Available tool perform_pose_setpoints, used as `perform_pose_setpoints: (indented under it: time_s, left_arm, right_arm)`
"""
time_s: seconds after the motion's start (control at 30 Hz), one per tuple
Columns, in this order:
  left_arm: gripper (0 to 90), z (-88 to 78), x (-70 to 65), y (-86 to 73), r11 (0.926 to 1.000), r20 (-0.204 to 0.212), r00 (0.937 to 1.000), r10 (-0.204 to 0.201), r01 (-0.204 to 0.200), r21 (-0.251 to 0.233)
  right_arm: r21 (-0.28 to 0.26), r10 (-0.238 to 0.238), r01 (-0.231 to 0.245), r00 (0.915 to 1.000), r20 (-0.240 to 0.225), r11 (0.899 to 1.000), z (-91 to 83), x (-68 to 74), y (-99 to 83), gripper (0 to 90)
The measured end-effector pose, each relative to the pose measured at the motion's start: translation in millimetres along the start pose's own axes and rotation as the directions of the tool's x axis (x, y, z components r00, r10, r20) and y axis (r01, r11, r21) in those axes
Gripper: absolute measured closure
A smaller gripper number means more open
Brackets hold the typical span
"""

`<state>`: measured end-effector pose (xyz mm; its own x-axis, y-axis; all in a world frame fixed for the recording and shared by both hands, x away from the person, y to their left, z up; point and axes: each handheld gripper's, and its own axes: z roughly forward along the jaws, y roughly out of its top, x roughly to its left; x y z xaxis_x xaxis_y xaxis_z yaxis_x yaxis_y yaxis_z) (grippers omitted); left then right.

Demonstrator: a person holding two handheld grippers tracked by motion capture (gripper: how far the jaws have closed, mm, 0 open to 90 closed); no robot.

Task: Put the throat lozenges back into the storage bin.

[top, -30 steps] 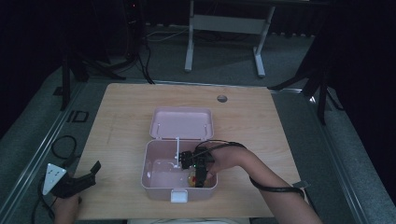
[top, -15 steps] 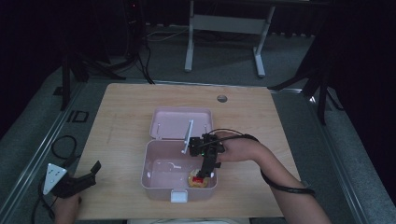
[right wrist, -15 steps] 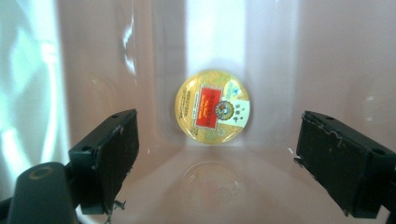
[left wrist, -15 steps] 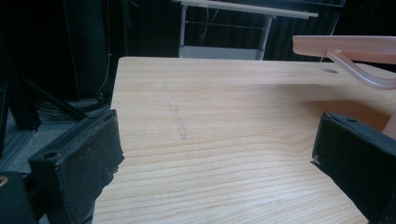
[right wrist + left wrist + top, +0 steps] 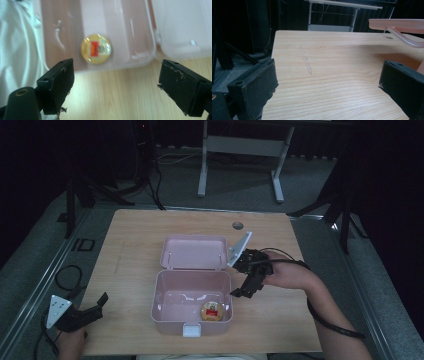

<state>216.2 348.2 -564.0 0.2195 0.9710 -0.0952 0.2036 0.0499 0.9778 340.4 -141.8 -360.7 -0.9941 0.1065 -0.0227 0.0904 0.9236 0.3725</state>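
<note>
Pink box (image 5: 192,307) holds round tin (image 5: 212,311); right gripper (image 5: 243,287) has withdrawn beside it.

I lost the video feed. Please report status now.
Both hand-held grippers open: left at table corner, right beside pink box. Round yellow tin inside box. Lid open, path clear.

a light wooden table (image 5: 140,245) carries an open pink box (image 5: 192,285).
</note>
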Motion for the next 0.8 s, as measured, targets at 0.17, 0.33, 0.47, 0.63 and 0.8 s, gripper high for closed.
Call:
perform_pose_setpoints:
  time_s: [0.17,0.33,0.47,0.63,0.8]
  left_arm:
    - [2.0,0.2,-0.1,0.0,1.0,0.0,1.0,0.001,-0.001,0.001]
    - [2.0,0.1,-0.2,0.0,1.0,0.001,1.0,0.003,-0.003,0.002]
    - [2.0,0.1,-0.1,0.0,1.0,0.001,1.0,0.003,-0.003,0.002]
    - [2.0,0.0,-0.1,0.0,1.0,0.001,1.0,0.003,-0.003,0.002]
    - [2.0,0.1,-0.1,0.0,1.0,0.002,1.0,0.002,-0.002,0.002]
  right_arm:
    - [-0.019,0.047,-0.047,0.9987,0.02,0.999,0.5,-6.6,-26.0,12.5]
    - [-0.028,0.09,-0.088,0.9933,0.072,0.996,19.0,-13.1,-61.2,11.7]
    - [-0.082,0.144,-0.135,0.9827,0.117,0.987,36.3,-18.2,-83.9,11.7]
    - [-0.161,0.234,-0.206,0.9567,0.174,0.965,56.0,-26.7,-107.7,11.7]
    - [-0.275,0.387,-0.319,0.8881,0.247,0.907,76.9,-40.5,-144.5,11.6]
